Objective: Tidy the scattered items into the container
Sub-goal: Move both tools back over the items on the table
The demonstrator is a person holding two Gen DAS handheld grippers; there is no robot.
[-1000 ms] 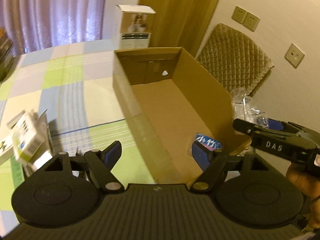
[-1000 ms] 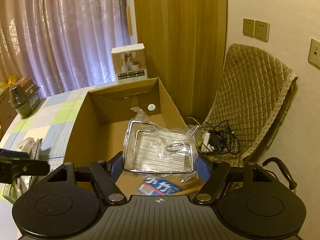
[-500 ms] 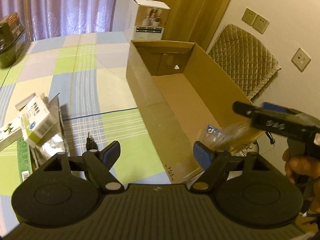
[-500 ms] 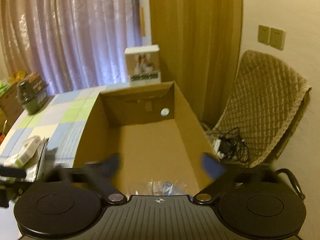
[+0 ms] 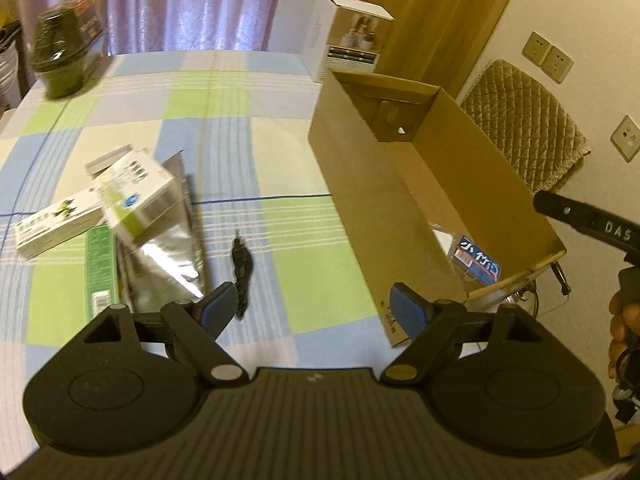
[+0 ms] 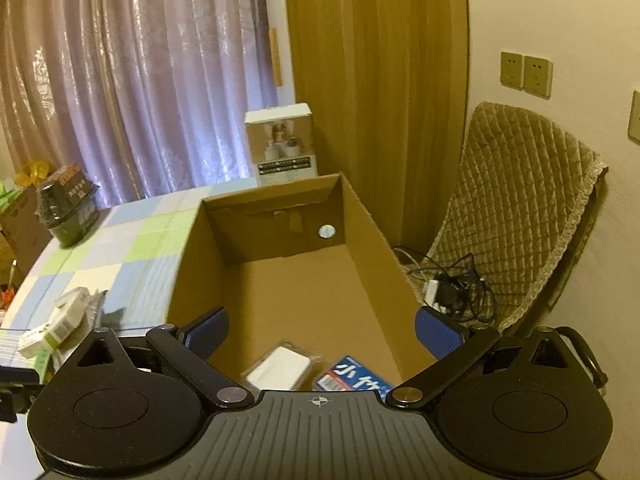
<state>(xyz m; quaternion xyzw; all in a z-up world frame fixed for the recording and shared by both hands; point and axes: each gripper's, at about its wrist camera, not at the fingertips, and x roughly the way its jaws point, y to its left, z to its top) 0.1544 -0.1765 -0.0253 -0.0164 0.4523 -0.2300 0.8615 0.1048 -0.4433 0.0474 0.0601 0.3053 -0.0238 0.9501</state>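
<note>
An open cardboard box (image 5: 360, 184) (image 6: 372, 240) stands on the checked tablecloth at the table's right edge. At its near end lie a blue-labelled packet (image 5: 478, 262) (image 6: 352, 376) and a clear-wrapped white item (image 6: 280, 366). Left of the box lie white-and-green cartons (image 5: 132, 196), a silver foil pouch (image 5: 168, 240) and a small black cable piece (image 5: 242, 264). My left gripper (image 5: 316, 308) hangs open and empty over the cloth near the box's front corner. My right gripper (image 6: 322, 330) stands open and empty above the box's near end.
A dark green tub (image 5: 60, 60) and a white product box (image 5: 348, 40) stand at the table's far side. A quilted chair (image 6: 520, 216) with tangled cables (image 6: 452, 288) sits right of the box. A hand (image 5: 624, 320) holds the right gripper's handle.
The right gripper opened and dropped the plastic-wrapped wire rack into the box, then lifted. The left gripper swung back and left, bringing the scattered cartons and pouch into view.
</note>
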